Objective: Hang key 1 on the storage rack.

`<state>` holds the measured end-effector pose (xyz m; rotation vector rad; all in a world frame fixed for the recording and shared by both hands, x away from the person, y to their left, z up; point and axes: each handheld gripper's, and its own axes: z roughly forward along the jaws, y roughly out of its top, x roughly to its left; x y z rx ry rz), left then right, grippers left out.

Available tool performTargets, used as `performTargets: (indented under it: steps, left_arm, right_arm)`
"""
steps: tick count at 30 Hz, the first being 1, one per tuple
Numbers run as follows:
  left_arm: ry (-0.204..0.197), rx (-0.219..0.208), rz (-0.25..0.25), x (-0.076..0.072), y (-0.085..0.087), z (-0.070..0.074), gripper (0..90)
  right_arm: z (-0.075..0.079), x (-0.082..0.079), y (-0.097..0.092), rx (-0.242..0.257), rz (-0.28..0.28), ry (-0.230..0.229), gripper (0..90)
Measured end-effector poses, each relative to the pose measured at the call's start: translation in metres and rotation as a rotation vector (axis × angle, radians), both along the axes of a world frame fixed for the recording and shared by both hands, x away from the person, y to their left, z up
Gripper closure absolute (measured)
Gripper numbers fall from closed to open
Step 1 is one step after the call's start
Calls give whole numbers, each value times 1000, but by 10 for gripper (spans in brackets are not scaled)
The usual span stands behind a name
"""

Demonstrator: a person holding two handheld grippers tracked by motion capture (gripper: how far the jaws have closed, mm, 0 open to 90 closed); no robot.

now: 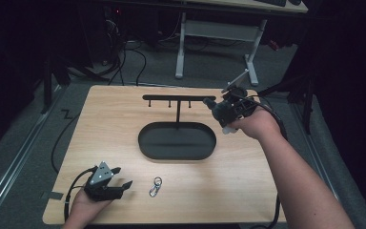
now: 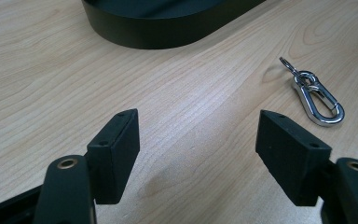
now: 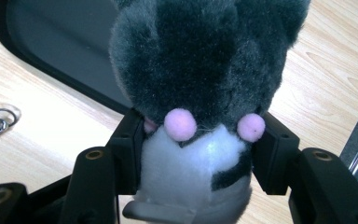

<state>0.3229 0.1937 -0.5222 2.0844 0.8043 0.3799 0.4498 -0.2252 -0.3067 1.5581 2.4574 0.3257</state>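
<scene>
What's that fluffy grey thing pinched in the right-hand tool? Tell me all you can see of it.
The plush toy looks like a small soft animal: dark grey fur above, a white patch below, and two pink pompoms on its front. The right tool is shut on it, one black jaw pressing each side of the white part. From above it hangs over the wooden table, beside the right end of the black oval tray. What animal it is cannot be told.

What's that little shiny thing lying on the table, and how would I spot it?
Start at the wooden table and its black oval tray with a hook stand. Nearer the person than the tray, toward the left gripper, lies a small silver clip with a split ring on one end. It is the one bright metal item, loose on the bare wood.
</scene>
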Motion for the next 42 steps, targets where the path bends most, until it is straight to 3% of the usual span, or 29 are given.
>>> performTargets:
  steps: [6, 16, 36, 38, 40, 42]
  left_arm:
    - [1, 1, -2, 0, 0, 0, 311]
    - [5, 5, -4, 0, -1, -1, 311]
    - [3, 9, -8, -1, -1, -1, 312]
    - [2, 10, -8, -1, -1, -1, 312]
    - [4, 14, -13, -1, -1, -1, 312]
    - [3, 14, -14, -1, -1, -1, 312]
  right_arm:
    - [-7, 3, -4, -2, -17, 5, 454]
    - [-44, 6, -6, -12, -19, 55, 452]
    - [-83, 32, 6, 7, -9, 61, 427]
    - [-85, 33, 7, 10, -15, 55, 410]
    - [-89, 35, 6, 22, -37, 59, 286]
    - [-91, 36, 6, 21, -39, 63, 225]
